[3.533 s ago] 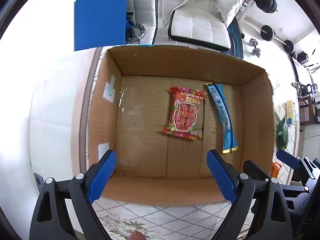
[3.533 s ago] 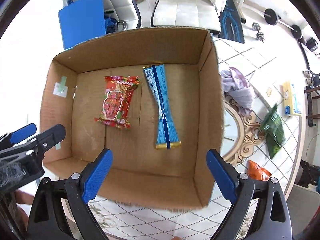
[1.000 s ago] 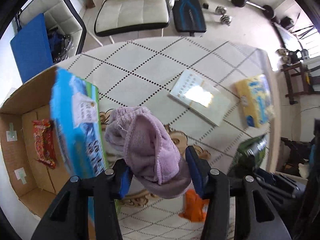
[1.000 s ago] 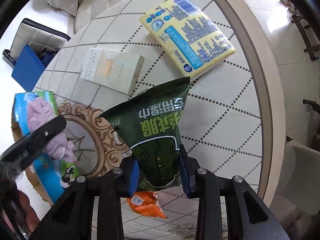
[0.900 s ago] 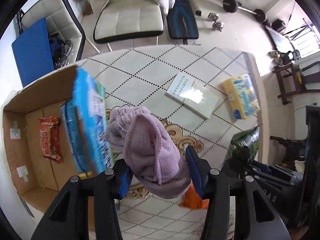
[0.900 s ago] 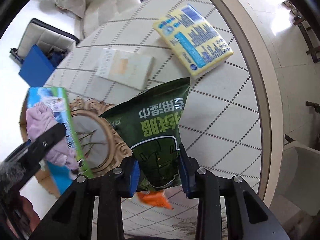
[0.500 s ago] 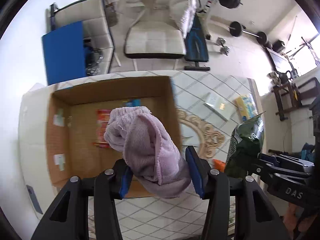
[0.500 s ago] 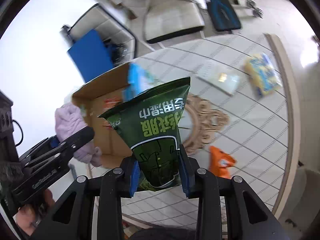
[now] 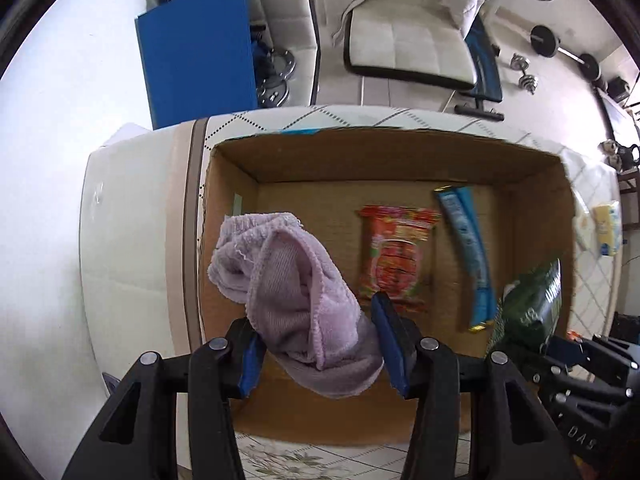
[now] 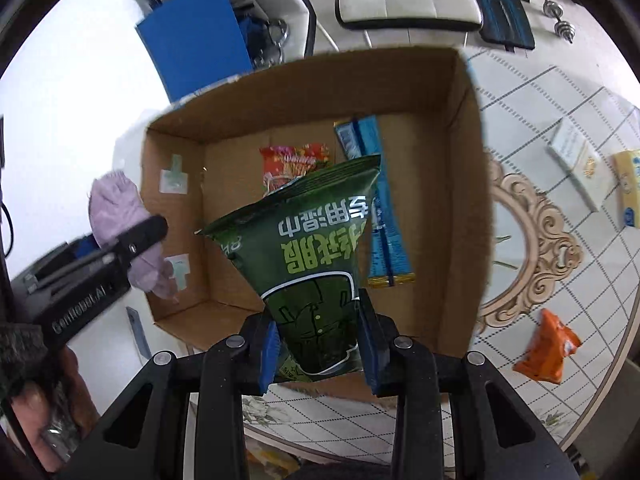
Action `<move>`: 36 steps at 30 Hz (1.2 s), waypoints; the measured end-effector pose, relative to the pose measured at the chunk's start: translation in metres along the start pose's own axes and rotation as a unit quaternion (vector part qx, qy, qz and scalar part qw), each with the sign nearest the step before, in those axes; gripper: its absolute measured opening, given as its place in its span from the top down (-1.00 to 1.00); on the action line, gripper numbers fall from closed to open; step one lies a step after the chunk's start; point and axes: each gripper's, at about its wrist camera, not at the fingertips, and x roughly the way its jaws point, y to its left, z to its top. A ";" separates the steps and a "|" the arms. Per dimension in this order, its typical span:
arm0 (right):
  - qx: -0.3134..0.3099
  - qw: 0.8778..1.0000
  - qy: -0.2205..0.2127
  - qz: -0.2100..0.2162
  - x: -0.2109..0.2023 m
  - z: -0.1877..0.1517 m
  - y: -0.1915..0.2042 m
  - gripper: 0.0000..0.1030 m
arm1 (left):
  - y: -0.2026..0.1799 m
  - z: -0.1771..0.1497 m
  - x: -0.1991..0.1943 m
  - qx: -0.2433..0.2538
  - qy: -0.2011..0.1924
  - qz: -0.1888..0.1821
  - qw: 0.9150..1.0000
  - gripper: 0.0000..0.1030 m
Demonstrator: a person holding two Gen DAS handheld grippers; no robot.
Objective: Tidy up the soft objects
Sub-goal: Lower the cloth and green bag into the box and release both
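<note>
My left gripper is shut on a lilac knitted cloth and holds it above the near left part of an open cardboard box. My right gripper is shut on a dark green snack bag and holds it above the box near its front wall. A red snack packet and a long blue packet lie flat on the box floor. The green bag also shows in the left wrist view, and the cloth shows in the right wrist view.
On the patterned table right of the box lie an orange packet, a white booklet and a yellow pack. A gold ornate ring marks the table's middle. White chairs and a blue board stand beyond the table.
Both grippers have swung left from the table's right side to above the box, each carrying its item. The box now fills both views.
</note>
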 end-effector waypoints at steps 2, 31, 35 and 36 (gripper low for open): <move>0.003 1.000 0.013 -0.013 0.019 0.006 0.004 0.30 | 0.007 0.011 0.020 0.006 0.016 0.002 1.000 0.09; -0.009 0.997 0.029 -0.066 0.046 0.004 0.013 -0.72 | 0.017 0.027 0.039 -0.010 0.062 -0.032 0.998 -0.79; -0.016 0.997 0.008 -0.078 0.034 -0.007 0.011 -0.89 | 0.017 -0.001 0.017 -0.018 0.031 -0.033 0.999 -0.79; -0.017 0.996 0.004 -0.082 0.030 -0.008 0.010 -0.89 | 0.017 -0.006 0.013 -0.020 0.025 -0.033 0.999 -0.79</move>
